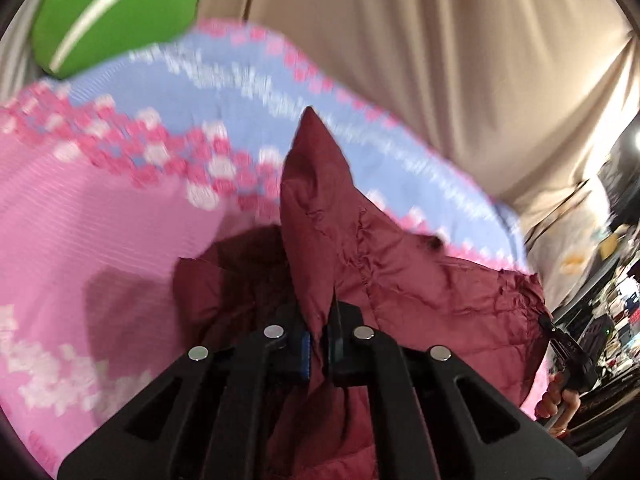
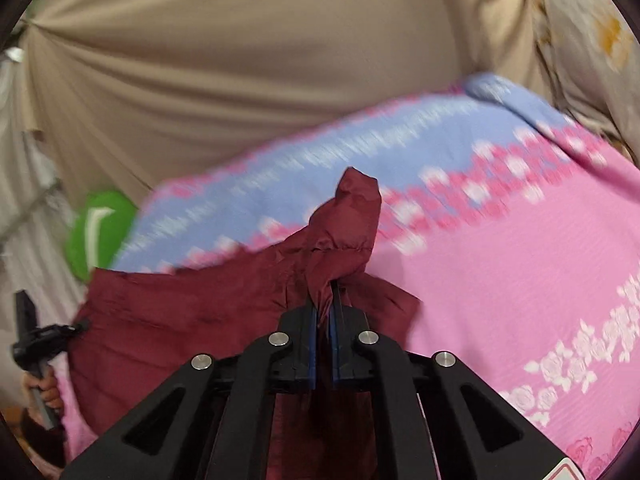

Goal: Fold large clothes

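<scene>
Left tongs [image 1: 318, 344]: jaws together, clamped on a pinch of the jacket [image 1: 420, 280]; a peak of maroon cloth stands up just beyond the tips.

Right tongs [image 2: 324, 316]: jaws together, clamped on another pinch of the same jacket; a bunched tuft rises past the tips.

Jacket: maroon, quilted, thin and crinkly. Held between the two tongs, lifted off the bedspread [image 1: 100, 200], the span between the grips drawn fairly taut. From the left tongs it runs away to that hand's right, toward the other gripper, seen at the far edge with a hand [image 1: 558, 400] on its handle. From the right tongs it runs to that hand's left. Long axis: across, grip to grip. Neither hand is nearer; each holds one end. Remainder hangs below the tongs, out of view; which end is collar or hem cannot be told.

Bedspread: pink and blue, floral, beneath and beyond the jacket.

Cushion [image 1: 116, 12]: green, at the far left edge of the bedspread.

Judgement: the next fold likely turns on keeping both ends level.
</scene>
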### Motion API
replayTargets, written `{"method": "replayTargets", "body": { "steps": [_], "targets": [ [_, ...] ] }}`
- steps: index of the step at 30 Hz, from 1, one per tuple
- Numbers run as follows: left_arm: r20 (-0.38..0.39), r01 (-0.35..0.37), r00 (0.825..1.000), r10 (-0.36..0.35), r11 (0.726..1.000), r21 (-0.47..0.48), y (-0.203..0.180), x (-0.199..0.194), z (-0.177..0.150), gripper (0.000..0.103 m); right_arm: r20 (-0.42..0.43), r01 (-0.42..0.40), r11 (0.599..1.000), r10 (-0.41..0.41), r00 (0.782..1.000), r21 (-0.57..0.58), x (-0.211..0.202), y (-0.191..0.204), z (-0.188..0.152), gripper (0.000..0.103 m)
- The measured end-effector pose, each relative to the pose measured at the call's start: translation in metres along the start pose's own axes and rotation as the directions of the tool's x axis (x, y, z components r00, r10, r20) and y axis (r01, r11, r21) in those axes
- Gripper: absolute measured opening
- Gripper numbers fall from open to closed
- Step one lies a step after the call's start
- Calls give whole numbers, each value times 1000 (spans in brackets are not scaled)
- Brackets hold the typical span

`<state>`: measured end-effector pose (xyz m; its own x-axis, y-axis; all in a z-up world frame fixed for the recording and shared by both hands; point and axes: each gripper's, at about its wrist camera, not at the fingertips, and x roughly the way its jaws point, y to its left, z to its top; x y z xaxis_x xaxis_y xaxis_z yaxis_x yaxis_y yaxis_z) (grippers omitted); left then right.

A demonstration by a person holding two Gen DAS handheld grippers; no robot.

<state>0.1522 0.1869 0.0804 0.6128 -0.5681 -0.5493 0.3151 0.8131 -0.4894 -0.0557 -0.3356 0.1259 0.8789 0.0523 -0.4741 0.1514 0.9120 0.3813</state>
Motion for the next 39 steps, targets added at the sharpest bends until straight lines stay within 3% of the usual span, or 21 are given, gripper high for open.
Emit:
{"method": "replayTargets", "body": {
  "steps": [2,3,5,6,8,10,12,14,16,19,21,22,24,28,30,31,34,35,37,39],
  "targets": [
    [-3,-51,999,51,999,1,5,-6,-6,4,38,-18,999,19,999,-37,-9,9,-1,5],
    [-26,-90,996,90,996,-2,11,0,-12,4,17,35,997,-34,999,-64,2,9,-5,4],
    [-117,-167,980,163,986,-24,31,31,-29,4,-76,124,990,-129,989,-69,35,-3,-17,5],
    [-152,-185,972,178,982,-32,39,43,-38,6,-184,161,985,-168,968,-53,63,-19,-28,5],
    [-172,-179,970,169,983,-43,47,58,-50,8,-258,179,984,-175,950,-7,85,-33,-42,7],
    [-136,-236,963,234,972,-3,35,48,-47,10,-239,230,972,-235,942,-51,77,-25,-39,8],
    [-78,-298,951,300,954,33,21,34,-39,26,-162,304,949,-314,935,-87,55,-11,-29,17],
    [20,-324,946,323,942,83,1,14,-28,44,-78,306,946,-314,946,-103,31,5,-20,21],
    [90,-291,956,281,946,142,-30,2,-24,51,-40,237,963,-244,969,-124,16,28,-16,21],
    [11,-134,991,135,960,244,-75,22,-35,51,-95,28,982,-47,994,-186,18,76,-32,21],
    [-82,-39,995,65,956,290,-97,44,-52,51,-197,-125,969,82,977,-215,31,106,-54,21],
    [-135,3,990,42,948,318,-109,57,-66,51,-258,-195,953,133,957,-231,39,122,-70,21],
    [-208,21,976,59,931,365,-120,80,-92,51,-315,-231,929,136,939,-289,47,137,-98,21],
    [-200,-31,972,126,906,421,-103,77,-114,52,-315,-118,929,2,949,-351,40,110,-121,14],
    [-201,-68,966,162,912,405,-83,64,-112,51,-302,-39,956,-52,952,-290,28,74,-118,12],
    [-202,-99,961,189,916,388,-69,51,-113,51,-288,41,968,-113,951,-246,16,45,-116,6],
    [-202,-178,945,257,923,340,-33,29,-113,51,-278,201,969,-234,932,-140,-13,-18,-122,6],
    [-202,-193,942,267,927,323,-25,24,-112,51,-284,252,961,-274,919,-111,-21,-35,-125,8],
    [-196,-196,947,254,941,275,-17,17,-106,51,-285,326,942,-335,898,-81,-32,-50,-125,36],
    [-164,-200,956,243,950,240,-15,14,-94,53,-253,358,930,-367,895,-82,-35,-48,-113,35]
  ]
}}
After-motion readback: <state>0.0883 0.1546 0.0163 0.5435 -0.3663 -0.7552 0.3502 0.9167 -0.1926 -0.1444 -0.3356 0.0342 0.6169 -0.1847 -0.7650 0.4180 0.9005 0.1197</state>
